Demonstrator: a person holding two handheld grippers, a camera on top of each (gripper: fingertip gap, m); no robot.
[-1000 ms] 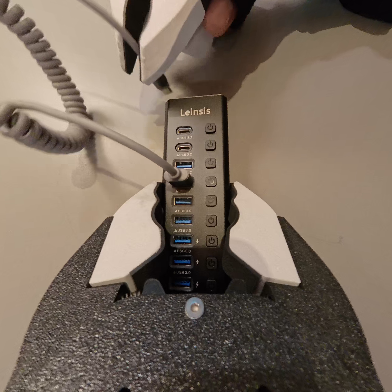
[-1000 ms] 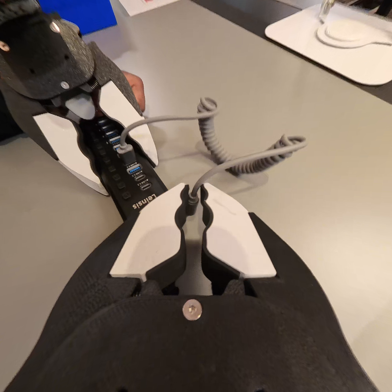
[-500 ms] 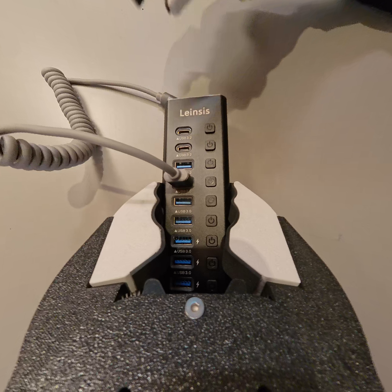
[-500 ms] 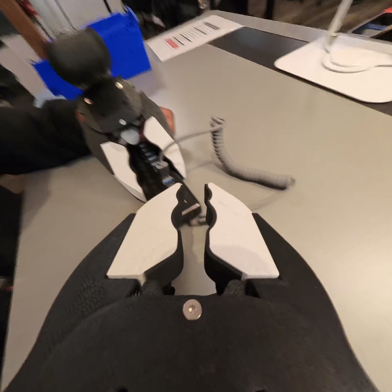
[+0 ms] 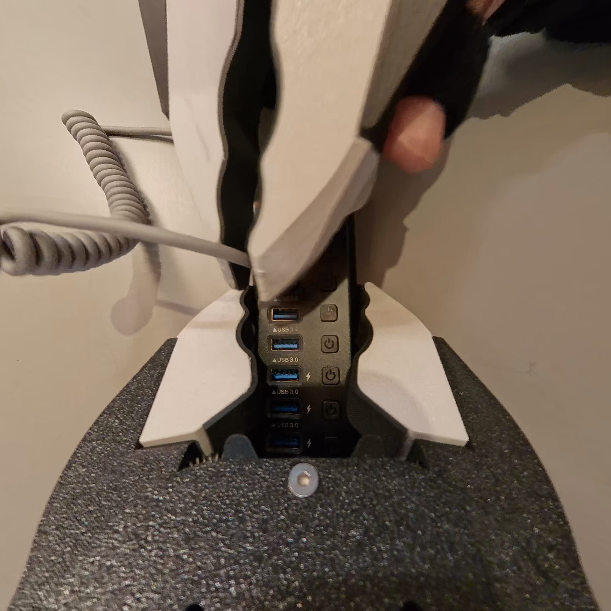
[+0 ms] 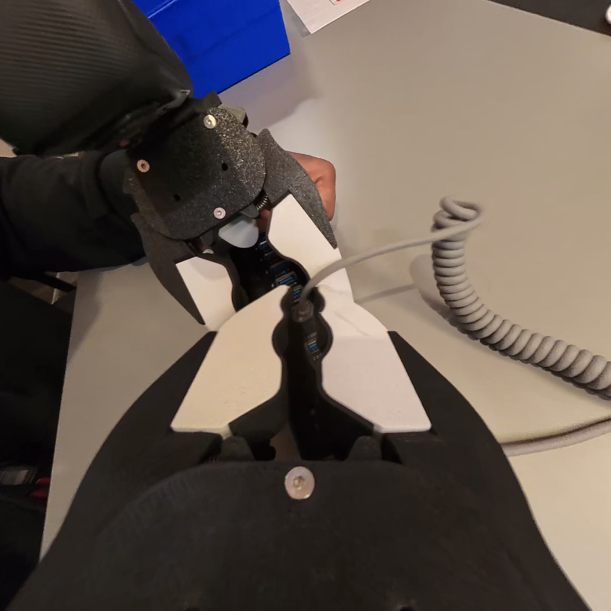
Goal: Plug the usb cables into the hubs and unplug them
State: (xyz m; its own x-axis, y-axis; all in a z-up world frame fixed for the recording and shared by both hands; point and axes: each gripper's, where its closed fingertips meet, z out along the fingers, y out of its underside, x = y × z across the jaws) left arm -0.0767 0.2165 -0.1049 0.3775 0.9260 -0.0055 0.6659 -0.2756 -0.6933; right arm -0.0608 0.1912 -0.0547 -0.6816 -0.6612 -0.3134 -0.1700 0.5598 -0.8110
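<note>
My left gripper (image 5: 305, 289) is shut on a black multi-port USB hub (image 5: 314, 360) and holds it flat on the table by its long sides. A grey coiled cable (image 5: 132, 231) is plugged into one of the hub's upper ports. My right gripper (image 6: 302, 292) reaches in from the hub's far end, with its white fingers close on either side of the cable's plug (image 6: 301, 312). I cannot see whether they press on it. In the left wrist view the right gripper (image 5: 248, 284) hides the hub's upper ports. The cable's other end is hidden.
The cable's coil (image 6: 479, 317) lies on the grey table (image 6: 463, 132) to the right of the hub. A blue box (image 6: 224, 43) and a white sheet (image 6: 330, 13) sit at the far edge. A gloved hand (image 5: 413, 139) holds the right gripper. Left tips to right tips: about 5 centimeters.
The right gripper let go of the cable's small plug beside the hub's far end, pulled away, then came down over the hub around the plugged-in plug. The left gripper and hub stayed still.
</note>
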